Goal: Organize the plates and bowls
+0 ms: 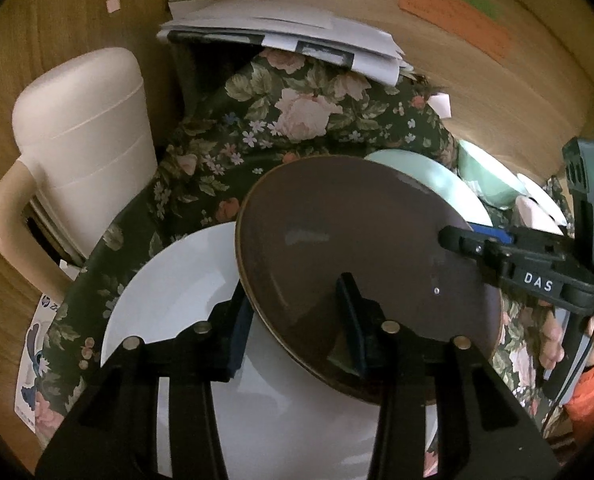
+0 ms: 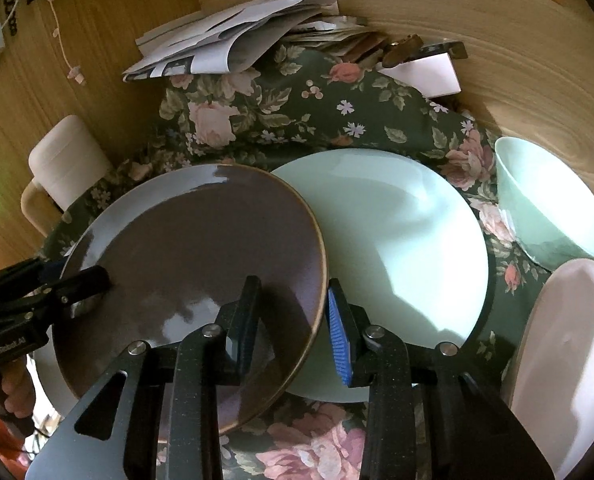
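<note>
A brown plate (image 1: pixel 361 248) is held tilted above a white plate (image 1: pixel 177 280) on the floral cloth. My left gripper (image 1: pixel 297 328) straddles the brown plate's near rim, one finger above and one below. My right gripper (image 2: pixel 293 320) straddles the same brown plate (image 2: pixel 201 248) at its opposite rim, with a gap at the blue pad (image 2: pixel 339 340). The right gripper also shows in the left wrist view (image 1: pixel 477 244). A mint green plate (image 2: pixel 401 248) lies flat to the right, partly under the brown plate. A mint green bowl (image 2: pixel 549 204) and a pale pink dish (image 2: pixel 569 356) stand at the far right.
A cream jug with a handle (image 1: pixel 81 152) stands at the left. A pile of papers (image 1: pixel 289 32) lies at the back on the floral tablecloth (image 1: pixel 281 120). A wooden wall (image 2: pixel 457 12) runs behind. A white box (image 2: pixel 429 72) sits at the back right.
</note>
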Tool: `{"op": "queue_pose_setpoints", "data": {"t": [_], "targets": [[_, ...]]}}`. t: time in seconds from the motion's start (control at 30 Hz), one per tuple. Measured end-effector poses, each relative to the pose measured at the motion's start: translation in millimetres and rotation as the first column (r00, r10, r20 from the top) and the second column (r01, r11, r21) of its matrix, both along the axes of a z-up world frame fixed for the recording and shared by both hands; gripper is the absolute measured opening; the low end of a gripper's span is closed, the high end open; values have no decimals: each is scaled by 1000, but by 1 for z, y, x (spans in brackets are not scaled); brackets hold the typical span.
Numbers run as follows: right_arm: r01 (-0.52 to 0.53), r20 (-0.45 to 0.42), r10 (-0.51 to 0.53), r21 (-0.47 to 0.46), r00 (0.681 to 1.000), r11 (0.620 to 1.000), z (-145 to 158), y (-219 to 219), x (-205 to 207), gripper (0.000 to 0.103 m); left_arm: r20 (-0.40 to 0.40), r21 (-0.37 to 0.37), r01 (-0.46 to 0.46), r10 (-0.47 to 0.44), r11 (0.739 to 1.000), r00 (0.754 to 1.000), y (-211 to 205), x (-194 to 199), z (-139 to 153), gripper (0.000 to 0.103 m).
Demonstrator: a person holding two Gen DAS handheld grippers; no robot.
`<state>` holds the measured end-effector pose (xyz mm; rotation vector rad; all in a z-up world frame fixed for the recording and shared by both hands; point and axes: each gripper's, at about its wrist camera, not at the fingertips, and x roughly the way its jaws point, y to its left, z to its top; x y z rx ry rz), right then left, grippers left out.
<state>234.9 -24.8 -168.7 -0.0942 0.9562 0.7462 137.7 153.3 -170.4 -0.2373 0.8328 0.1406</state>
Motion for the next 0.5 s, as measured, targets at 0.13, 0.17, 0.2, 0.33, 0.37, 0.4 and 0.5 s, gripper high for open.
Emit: {"op": "queue_pose_setpoints", "data": {"t": [0.13,0.17,0.2,0.33,0.37,0.4,0.5], "targets": [[1,23,-1,1,1000,1000,4,-3,-5,29,0,-2,-3,3,1000,1000,2,0,0,42],[3,29,-3,3,1000,1000,5,-4,-7,29,0,-4,-3,3,1000,1000,2,0,0,42],[5,35,-5,7,999,1000,6,-4,-8,29,2,-1,-3,3,1000,1000,2,0,0,42],[10,35,-11,29,999,1000,12,-10,-12,29,18,-7,-10,10,1000,1000,3,-3,4,42],[14,39,-15,34,999,999,13,-12,-14,29,24,-11,-11,11,1000,1000,2,-4,6,42],[17,49,-19,38,999,999,15,-14,-16,29,31,-11,-11,11,1000,999,2,-5,7,42],[32,64,-34,42,997,999,20,-20,-21,29,45,-9,-4,5,1000,999,-1,-8,11,42]]}}
